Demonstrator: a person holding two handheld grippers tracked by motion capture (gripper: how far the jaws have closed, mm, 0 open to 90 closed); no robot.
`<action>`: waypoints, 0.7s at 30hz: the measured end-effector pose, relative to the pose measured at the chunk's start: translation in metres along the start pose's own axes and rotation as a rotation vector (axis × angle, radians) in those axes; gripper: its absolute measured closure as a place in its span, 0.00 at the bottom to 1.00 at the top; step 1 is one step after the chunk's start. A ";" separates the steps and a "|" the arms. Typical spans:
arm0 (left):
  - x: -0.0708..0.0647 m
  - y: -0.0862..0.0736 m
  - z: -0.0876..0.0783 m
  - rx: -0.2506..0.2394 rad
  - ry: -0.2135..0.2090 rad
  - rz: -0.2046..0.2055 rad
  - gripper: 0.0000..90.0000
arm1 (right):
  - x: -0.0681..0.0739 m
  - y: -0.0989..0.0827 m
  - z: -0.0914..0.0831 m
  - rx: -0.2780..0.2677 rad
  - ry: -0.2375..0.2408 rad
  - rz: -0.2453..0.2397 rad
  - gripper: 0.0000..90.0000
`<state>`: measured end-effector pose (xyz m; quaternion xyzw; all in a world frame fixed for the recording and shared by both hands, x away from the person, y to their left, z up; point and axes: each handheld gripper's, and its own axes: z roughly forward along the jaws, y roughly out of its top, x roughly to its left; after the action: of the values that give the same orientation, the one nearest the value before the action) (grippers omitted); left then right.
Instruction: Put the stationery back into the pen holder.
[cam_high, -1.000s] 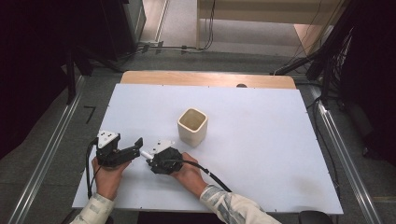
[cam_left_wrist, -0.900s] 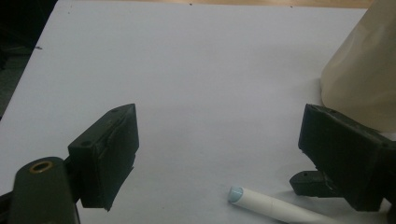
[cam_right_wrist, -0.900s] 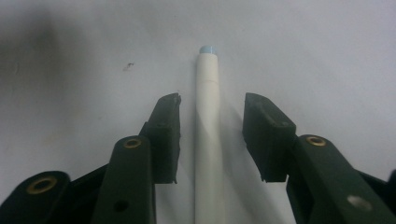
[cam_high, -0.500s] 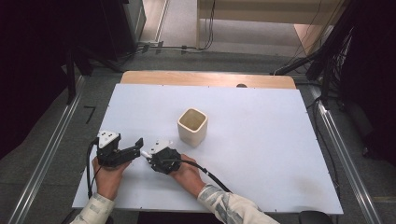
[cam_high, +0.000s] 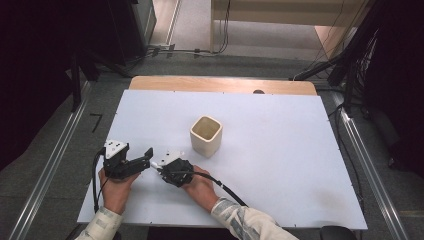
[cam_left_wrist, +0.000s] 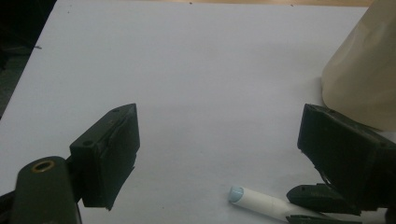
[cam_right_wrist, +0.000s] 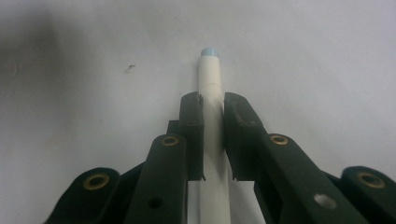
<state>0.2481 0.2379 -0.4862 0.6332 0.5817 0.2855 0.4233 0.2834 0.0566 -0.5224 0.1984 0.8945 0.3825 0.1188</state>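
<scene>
white pen (cam_right_wrist: 212, 116) with pale blue tip, cream cup (cam_high: 205, 136), black hand-held gripper (cam_right_wrist: 214, 116), white table (cam_high: 280, 150)

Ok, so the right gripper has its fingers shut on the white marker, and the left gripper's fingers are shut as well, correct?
Not quite. The right gripper does have its fingers shut on the white marker, with its blue-tipped end sticking out ahead. But the left gripper is open: the left gripper view shows its fingers standing wide apart with nothing between them.
</scene>
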 end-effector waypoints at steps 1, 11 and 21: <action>0.000 0.000 0.000 -0.001 0.000 -0.003 0.15 | 0.000 0.000 0.000 0.001 -0.001 -0.001 0.84; 0.004 0.000 -0.001 -0.005 0.007 -0.021 0.15 | -0.010 0.005 -0.014 -0.019 0.008 0.035 0.84; 0.006 0.000 -0.001 -0.006 0.006 -0.040 0.15 | -0.027 0.012 -0.045 -0.053 0.000 0.068 0.84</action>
<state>0.2482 0.2435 -0.4868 0.6194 0.5945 0.2807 0.4291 0.2942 0.0234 -0.4814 0.2253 0.8769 0.4099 0.1108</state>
